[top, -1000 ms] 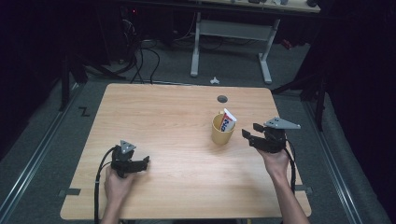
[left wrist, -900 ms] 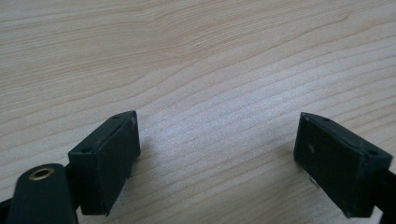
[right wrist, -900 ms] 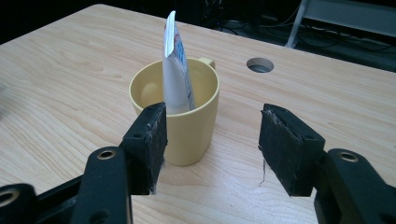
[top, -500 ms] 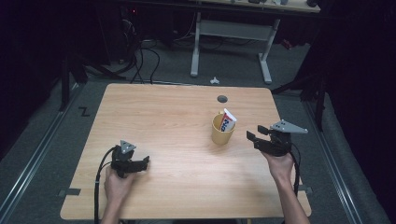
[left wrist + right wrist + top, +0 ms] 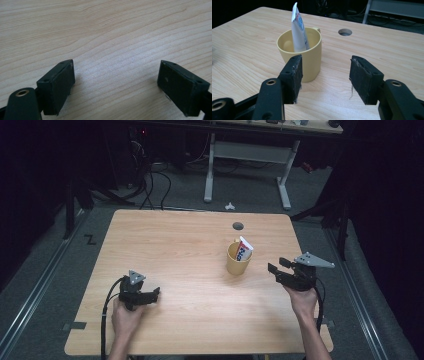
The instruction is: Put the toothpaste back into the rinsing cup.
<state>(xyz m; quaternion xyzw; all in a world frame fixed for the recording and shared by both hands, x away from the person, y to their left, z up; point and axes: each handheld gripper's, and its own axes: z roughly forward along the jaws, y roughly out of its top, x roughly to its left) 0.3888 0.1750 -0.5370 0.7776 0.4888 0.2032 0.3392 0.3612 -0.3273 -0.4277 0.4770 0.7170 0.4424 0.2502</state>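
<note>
One white squeezed tube (image 5: 298, 33) already upright inside yellow ceramic mug (image 5: 237, 259) on pale wooden table (image 5: 180, 245); apparently done, perhaps only pulling away left. Right gripper (image 5: 325, 77) just beside mug, half open, closing slightly, empty. Left gripper (image 5: 115, 85) wide open, empty, resting on tabletop

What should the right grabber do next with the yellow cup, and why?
Probably ease the right gripper forward toward the yellow mug. Its jaws, just closing a little, are open with nothing between them, and the mug holding the toothpaste tube stands just ahead, untouched.
</note>
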